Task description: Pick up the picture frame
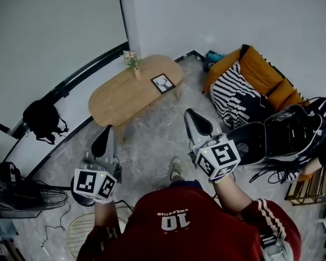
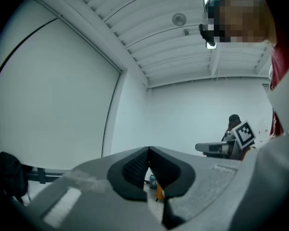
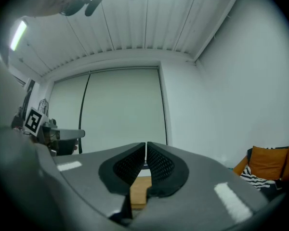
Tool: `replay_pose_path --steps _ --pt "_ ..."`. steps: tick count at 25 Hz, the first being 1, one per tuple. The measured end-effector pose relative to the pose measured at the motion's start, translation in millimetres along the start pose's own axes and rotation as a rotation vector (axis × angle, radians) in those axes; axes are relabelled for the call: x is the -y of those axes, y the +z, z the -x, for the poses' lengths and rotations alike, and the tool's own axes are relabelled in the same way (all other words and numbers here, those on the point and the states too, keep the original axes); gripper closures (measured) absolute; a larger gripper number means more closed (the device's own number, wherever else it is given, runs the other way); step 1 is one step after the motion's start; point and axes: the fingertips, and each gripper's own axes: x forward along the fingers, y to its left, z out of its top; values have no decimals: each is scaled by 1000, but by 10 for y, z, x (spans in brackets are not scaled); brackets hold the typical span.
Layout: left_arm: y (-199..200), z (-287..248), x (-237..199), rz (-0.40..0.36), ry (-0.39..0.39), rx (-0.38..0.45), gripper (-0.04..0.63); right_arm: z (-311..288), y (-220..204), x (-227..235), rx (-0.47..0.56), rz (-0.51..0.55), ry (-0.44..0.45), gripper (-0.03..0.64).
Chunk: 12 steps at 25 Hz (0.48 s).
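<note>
Picture frame [image 1: 163, 83] lay untouched on the wooden bench [image 1: 117, 99], well apart from left gripper [image 1: 102, 141] and right gripper [image 1: 198, 122], both pressed together, empty.

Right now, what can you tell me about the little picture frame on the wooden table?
The picture frame is small and roughly square, with a thin dark border around a white picture bearing a dark figure too small to make out. It seems to lie flat, face up, near the right-hand end of the oval wooden table in the head view. Only the table touches it; the flower vase stands apart.
</note>
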Motion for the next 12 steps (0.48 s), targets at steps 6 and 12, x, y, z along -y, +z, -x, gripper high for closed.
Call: replay_pose_path --steps 6,12 --pt "8 -108 44 1 -21 2 592 16 35 92 6 0 -20 618" --pt "14 -251 90 3 -32 -1 592 -1 77 226 6 2 -31 618"
